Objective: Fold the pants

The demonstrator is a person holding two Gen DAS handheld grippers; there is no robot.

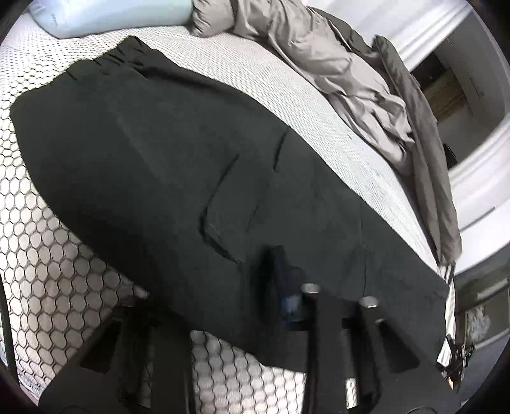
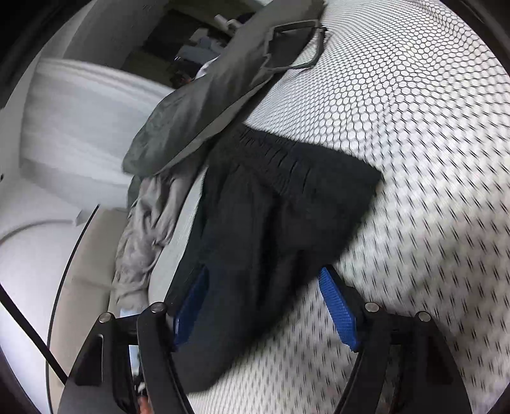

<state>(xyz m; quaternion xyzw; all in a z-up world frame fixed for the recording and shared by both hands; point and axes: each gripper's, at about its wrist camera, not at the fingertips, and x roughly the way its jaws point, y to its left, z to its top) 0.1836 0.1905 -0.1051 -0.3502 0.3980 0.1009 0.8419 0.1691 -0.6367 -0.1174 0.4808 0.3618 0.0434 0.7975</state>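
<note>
Surface: a mattress (image 1: 57,248) with a white cover printed in a dark honeycomb pattern; no sheet over it.

Black pants (image 1: 178,178): laid flat and lengthwise on the mattress, gathered elastic waistband toward the pillow end, the leg end at the near edge under the left gripper. In the right wrist view the pants (image 2: 271,223) lie with the waistband away from the camera, one long side running along the mattress edge beside the bedding.

Pillow (image 1: 105,16): pale blue, at the far corner of the mattress.

Grey bedding (image 1: 334,70): a crumpled sheet and a darker blanket, bunched along the far side edge of the mattress, just beside the pants but apart from them in the left view.

Room: white panelled wall or door (image 2: 79,105) beyond the bed; a dark opening with cluttered items further back, too blurred to name.

Left gripper (image 1: 283,286): fingers pressed nearly together, pinching the pants fabric near the leg end.

Right gripper (image 2: 264,305): blue pads (image 2: 339,310) spread wide, a fold of the pants lying between them, neither pad pressing it.
</note>
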